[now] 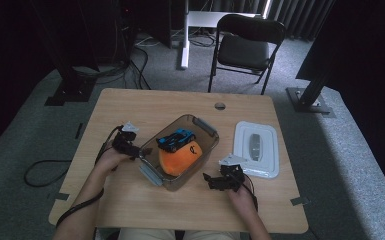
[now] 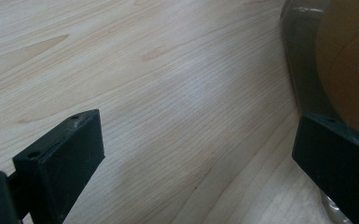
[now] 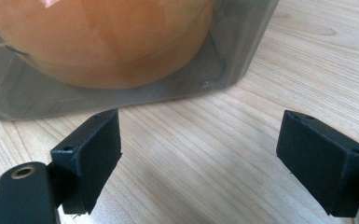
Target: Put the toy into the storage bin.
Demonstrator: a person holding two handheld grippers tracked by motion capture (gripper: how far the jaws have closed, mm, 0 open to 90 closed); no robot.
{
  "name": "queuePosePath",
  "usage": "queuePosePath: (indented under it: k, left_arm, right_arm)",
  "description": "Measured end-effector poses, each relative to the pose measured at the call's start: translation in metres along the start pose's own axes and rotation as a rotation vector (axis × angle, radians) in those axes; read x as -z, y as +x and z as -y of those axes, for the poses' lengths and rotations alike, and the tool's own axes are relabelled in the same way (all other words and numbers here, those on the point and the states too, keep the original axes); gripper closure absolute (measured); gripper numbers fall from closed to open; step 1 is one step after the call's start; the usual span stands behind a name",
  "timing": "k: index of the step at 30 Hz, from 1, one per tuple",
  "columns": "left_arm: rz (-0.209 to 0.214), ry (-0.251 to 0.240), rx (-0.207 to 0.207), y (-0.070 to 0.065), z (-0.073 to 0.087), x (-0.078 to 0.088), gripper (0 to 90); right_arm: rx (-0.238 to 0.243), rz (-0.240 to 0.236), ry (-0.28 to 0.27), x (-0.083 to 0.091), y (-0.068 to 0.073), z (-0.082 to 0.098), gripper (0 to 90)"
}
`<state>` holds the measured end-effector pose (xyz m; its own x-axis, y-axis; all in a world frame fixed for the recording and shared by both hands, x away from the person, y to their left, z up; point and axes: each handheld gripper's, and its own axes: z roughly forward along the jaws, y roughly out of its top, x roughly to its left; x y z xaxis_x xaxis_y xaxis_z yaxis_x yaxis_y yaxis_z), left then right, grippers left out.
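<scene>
A clear grey-tinted box stands in the middle of the wooden table. Inside it lie a blue toy car and an orange soft ball. My left gripper is open at the box's left side. In the left gripper view its jaws span bare wood, and the right jaw is close to the box wall with the orange ball behind it. My right gripper is open just in front of the box's near right corner, with the orange ball showing through it. Nothing lies between the jaws of the right gripper.
A white lid lies flat on the table to the right of the box, close to my right hand. A small round hole sits near the table's far edge. A black folding chair stands beyond the table.
</scene>
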<state>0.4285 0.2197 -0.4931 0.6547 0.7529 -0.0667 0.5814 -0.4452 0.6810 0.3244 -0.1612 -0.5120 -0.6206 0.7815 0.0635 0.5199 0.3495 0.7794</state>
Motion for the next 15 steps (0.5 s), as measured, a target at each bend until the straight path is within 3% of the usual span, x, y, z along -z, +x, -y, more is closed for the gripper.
queuePosePath:
  k: [7, 15]
  left_arm:
    - [-0.006, -0.004, -0.041, -0.015, 0.004, 0.005, 2.8]
    - [0.026, -0.028, -0.038, -0.035, 0.013, 0.008, 2.8]
  right_arm:
    - [-0.007, 0.011, 0.001, 0.000, -0.001, 0.000, 13.5]
    - [-0.004, 0.019, 0.000, 0.002, 0.001, 0.001, 13.5]
